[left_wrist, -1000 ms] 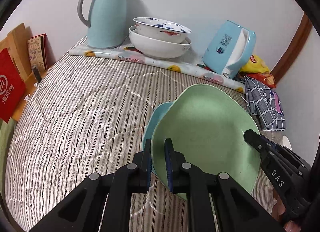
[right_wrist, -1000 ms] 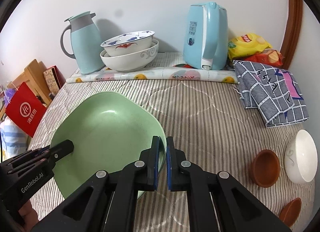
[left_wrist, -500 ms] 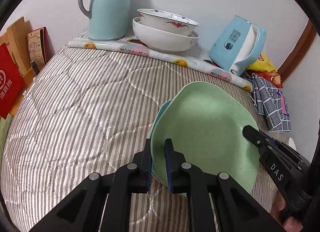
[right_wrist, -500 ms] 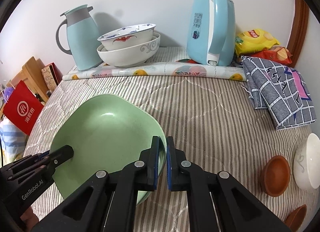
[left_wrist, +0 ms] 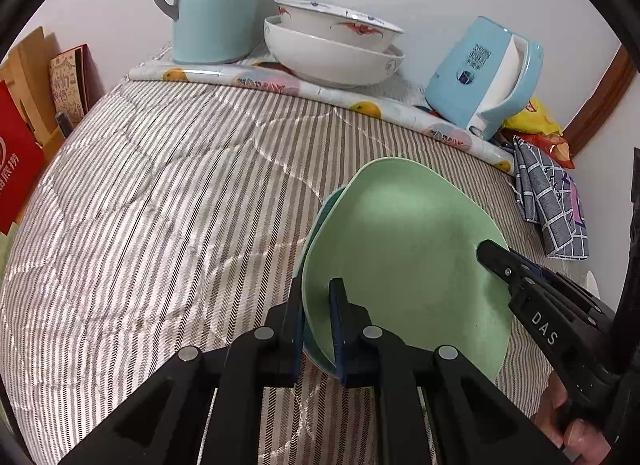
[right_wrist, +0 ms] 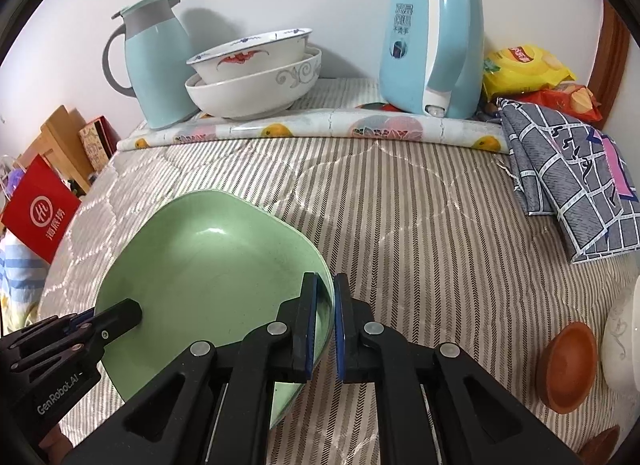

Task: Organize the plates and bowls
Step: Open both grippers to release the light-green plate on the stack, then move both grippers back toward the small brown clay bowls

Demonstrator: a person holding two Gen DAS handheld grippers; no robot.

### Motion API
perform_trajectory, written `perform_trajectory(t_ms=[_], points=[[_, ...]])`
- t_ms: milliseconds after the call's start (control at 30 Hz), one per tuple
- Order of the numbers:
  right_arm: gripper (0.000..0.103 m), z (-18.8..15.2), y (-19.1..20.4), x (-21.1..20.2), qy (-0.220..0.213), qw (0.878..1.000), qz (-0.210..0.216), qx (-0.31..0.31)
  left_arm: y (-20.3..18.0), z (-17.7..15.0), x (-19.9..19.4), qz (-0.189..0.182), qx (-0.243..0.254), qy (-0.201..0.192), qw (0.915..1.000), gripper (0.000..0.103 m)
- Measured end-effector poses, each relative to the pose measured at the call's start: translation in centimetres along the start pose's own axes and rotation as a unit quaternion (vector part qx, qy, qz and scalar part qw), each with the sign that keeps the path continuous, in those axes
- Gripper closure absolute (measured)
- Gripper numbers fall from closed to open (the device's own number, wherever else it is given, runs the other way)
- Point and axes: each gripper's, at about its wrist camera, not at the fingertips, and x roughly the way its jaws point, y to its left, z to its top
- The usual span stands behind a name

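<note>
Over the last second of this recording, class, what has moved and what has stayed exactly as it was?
Both grippers carried the pale green squarish plate forward toward the two stacked white bowls and pale blue thermos jug at the back, which loom larger in both wrist views. The left gripper and right gripper kept their jaws clamped on opposite rims. A teal plate stays underneath. Bowls, jug and blue kettle look unmoved.

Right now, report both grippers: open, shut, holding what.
Left gripper: shut on the near-left rim of the green plate and the teal plate beneath it.
Right gripper: shut on the green plate's right rim.
</note>
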Motion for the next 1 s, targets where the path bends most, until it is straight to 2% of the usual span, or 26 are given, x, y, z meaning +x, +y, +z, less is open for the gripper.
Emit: perform_trajectory(t_ms=[233,300,367,400,467,533,633,867,1000], points=[[0.091,-0.1,0.2,0.4,0.002,1.000,-0.003,-0.009,0.0,-0.2,0.1,-0.001,-0.006,0.000,1.0000,0.091],[0.090,-0.2,0.3,0.5,0.004,1.000,-0.005,-0.012,0.0,-0.3,-0.1,-0.006,-0.006,0.002,1.0000,0.088],[0.082,-0.3,0.3,0.8,0.015,1.000,-0.001,-0.008,-0.1,-0.4,-0.3,-0.013,-0.004,0.004,0.9999,0.084],[0.076,-0.3,0.2,0.8,0.016,1.000,-0.001,-0.007,-0.2,-0.5,-0.5,-0.018,-0.003,0.004,0.9998,0.080],[0.072,-0.6,0.1,0.6,0.016,1.000,-0.001,-0.007,-0.4,-0.5,-0.9,-0.028,-0.001,0.002,0.9996,0.070],[0.065,-0.8,0.0,0.2,0.014,1.000,-0.001,-0.005,-0.9,-0.7,-1.5,-0.023,0.009,-0.007,0.9997,0.041],[0.063,-1.1,-0.1,-0.8,0.012,1.000,0.000,-0.005,-1.6,-1.0,-2.6,-0.006,0.028,-0.031,0.9991,0.040],[0.061,-2.6,-1.3,-4.0,-0.007,1.000,-0.003,0.006,-2.2,-1.5,-4.2,-0.009,0.033,-0.035,0.9988,0.040],[0.060,-3.8,-2.4,-7.0,-0.029,0.999,-0.025,0.009,-3.0,-2.0,-5.5,-0.015,0.030,-0.051,0.9981,0.040]])
